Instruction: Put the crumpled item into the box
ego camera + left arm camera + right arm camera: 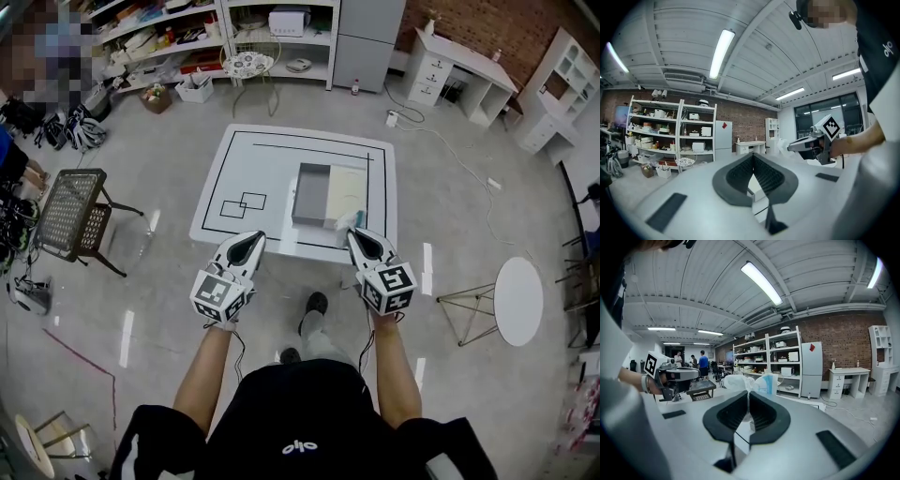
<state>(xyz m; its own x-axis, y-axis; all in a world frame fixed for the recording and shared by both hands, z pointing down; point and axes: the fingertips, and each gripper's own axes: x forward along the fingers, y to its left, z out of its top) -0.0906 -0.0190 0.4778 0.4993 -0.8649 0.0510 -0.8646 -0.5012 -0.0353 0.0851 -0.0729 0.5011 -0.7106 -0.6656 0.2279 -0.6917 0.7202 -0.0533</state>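
A grey open box (pixel 312 194) lies on the low white table (pixel 246 157), right of its middle. Just in front of the box, over the table's near edge, my right gripper (pixel 354 233) is shut on the crumpled item (pixel 346 221), a white and pale blue wad. In the right gripper view the wad (pixel 751 381) sticks out above the closed jaws (pixel 748 398). My left gripper (pixel 251 241) hovers at the same height further left, shut with nothing in it (pixel 753 158). Each gripper shows in the other's view: the right (pixel 806 145), the left (pixel 688 375).
Black rectangles are marked on the table top. A wire-mesh chair (pixel 71 212) stands to the left and a round white side table (pixel 518 300) to the right. Shelves (pixel 178 37), a round stool (pixel 248 65) and a white desk (pixel 459 67) line the far wall.
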